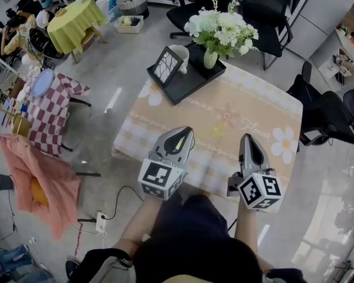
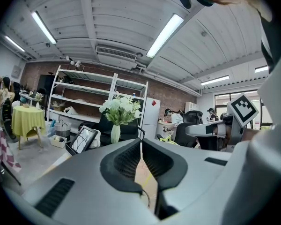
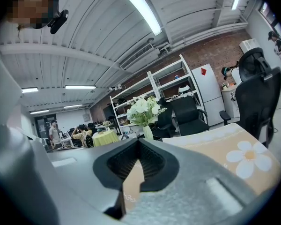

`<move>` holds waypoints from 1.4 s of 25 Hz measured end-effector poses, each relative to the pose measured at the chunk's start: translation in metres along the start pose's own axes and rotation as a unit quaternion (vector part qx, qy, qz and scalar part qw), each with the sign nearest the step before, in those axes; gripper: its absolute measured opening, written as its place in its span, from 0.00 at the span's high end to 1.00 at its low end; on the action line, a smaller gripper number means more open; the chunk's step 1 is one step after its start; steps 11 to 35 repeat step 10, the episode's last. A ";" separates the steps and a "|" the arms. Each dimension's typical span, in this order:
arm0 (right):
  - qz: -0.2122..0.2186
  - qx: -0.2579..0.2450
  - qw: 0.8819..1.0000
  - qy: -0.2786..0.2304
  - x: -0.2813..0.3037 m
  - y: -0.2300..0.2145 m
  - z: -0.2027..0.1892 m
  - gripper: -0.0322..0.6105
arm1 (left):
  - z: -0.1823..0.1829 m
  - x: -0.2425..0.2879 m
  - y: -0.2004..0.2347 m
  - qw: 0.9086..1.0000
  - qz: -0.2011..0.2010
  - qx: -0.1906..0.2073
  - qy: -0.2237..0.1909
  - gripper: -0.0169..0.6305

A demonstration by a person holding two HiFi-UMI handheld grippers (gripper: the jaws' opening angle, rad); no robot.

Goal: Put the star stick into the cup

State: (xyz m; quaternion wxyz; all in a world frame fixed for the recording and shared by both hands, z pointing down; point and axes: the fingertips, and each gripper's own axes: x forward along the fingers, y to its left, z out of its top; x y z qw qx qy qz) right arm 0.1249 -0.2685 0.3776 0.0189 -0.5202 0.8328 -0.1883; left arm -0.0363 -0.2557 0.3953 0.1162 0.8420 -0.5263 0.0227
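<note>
The yellow star stick (image 1: 216, 130) lies flat on the flowered tablecloth, between my two grippers and touched by neither. In the left gripper view its star end (image 2: 167, 138) shows to the right of the jaws. The white cup (image 1: 180, 56) stands on the black tray (image 1: 192, 80) at the table's far side, half hidden behind a photo frame (image 1: 167, 64). My left gripper (image 1: 185, 132) hovers over the near part of the table, its jaws shut on nothing (image 2: 141, 143). My right gripper (image 1: 250, 138) is level with it to the right, also shut and empty (image 3: 139, 142).
A vase of white flowers (image 1: 211, 56) stands on the tray beside the cup. Black office chairs (image 1: 330, 117) crowd the table's right and far sides. A checkered table (image 1: 50, 102) and a pink cloth (image 1: 38, 184) lie to the left. The person's lap is at the table's near edge.
</note>
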 end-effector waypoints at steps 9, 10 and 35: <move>-0.006 0.013 1.000 -0.004 -0.001 -0.005 0.005 0.95 | 0.006 0.000 0.003 1.000 0.003 0.005 -0.004 0.94; -0.006 0.015 1.000 -0.004 -0.002 -0.004 0.004 0.95 | 0.006 -0.001 0.003 1.000 0.003 0.006 -0.004 0.94; -0.006 0.015 1.000 -0.004 -0.002 -0.004 0.004 0.95 | 0.006 -0.001 0.003 1.000 0.003 0.006 -0.004 0.94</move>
